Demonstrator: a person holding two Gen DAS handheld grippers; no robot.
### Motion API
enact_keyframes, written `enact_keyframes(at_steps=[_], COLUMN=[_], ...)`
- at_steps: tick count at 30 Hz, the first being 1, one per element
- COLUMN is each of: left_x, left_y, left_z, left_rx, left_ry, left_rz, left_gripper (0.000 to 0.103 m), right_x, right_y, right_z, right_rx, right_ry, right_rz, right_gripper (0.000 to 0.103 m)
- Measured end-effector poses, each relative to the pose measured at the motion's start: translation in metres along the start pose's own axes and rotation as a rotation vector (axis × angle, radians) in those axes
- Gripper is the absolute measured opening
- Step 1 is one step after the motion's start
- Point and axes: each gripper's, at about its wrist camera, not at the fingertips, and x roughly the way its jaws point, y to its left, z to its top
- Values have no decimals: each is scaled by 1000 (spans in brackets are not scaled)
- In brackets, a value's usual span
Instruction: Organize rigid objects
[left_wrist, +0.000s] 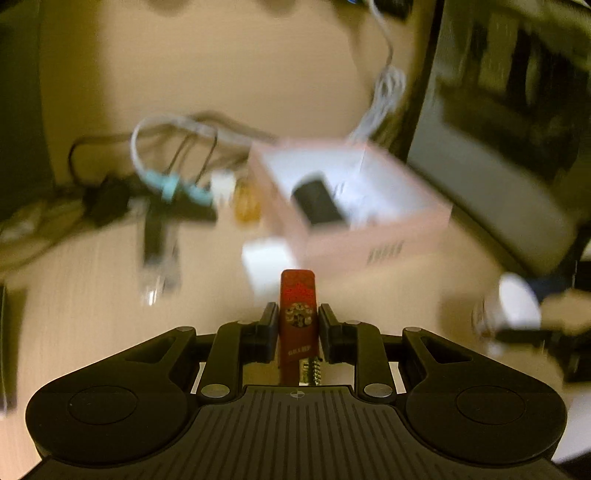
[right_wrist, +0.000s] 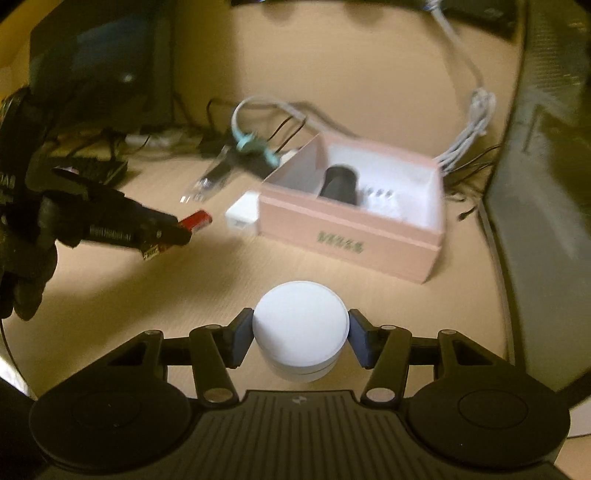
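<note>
Mid-sort: left gripper (left_wrist: 297, 325) clamps a red stick (left_wrist: 297, 310), right gripper (right_wrist: 300, 338) pinches a white puck (right_wrist: 300, 328); pink box (right_wrist: 351, 236), at one o'clock, likely awaits both.

Both views are dimly lit, with a warm yellow-brown cast. Heavy motion blur is noted in the left wrist view: the pink box (left_wrist: 354, 206) and the cables (left_wrist: 173, 147) at centre are smeared, while the gripper body along the lower edge is rendered sharp. The right wrist view is clearer; only mild blur is seen on the box and on objects at left. Soft shadows are cast on the table (right_wrist: 192, 288). Fisheye curvature and dark vignetting are observed at all corners. No glare is recorded.
</note>
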Motion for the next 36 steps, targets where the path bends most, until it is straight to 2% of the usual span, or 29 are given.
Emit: enact_keyframes(at_steps=[5, 10, 12, 13, 16, 18, 21, 23, 28, 32, 36], left_x=[5, 45, 72, 89, 111, 107, 89, 70, 25, -7, -34], left_y=[2, -15, -24, -26, -30, -28, -14, -4, 10, 23, 38], left_z=[65, 118, 141, 152, 163, 156, 128, 98, 23, -24, -51], left_rx=[-27, -47, -103, -149, -224, -232, -263, -275, -264, -357, -420], left_ry=[-100, -129, -120, -90, -69, -89, -99, -107, -57, -24, -22], left_rz=[-43, -103, -141, -163, -141, -121, -133, -133, -75, -63, -15], left_gripper=[26, 27, 27, 27, 27, 27, 27, 27, 27, 27, 27], right_x=[-20, -31, -32, -31, -31, -34, -35, -33, -13, 31, 93], right_y=[-3, -3, -3, -4, -7, -10, -20, -27, -59, -76, -81], right_z=[-1, -10, -14, -16, -22, -26, -26, -20, 25, 78, 109], right_rx=[33, 73, 88, 93, 106, 116, 144, 157, 225, 252, 273], right_ry=[-59, -92, -86, -79, -59, -60, -68, -71, -96, -82, -11], right_rz=[-39, -81, -93, -101, -130, -148, -162, -153, -40, 45, 72], right_gripper=[54, 54, 54, 54, 54, 54, 54, 54, 54, 54, 54])
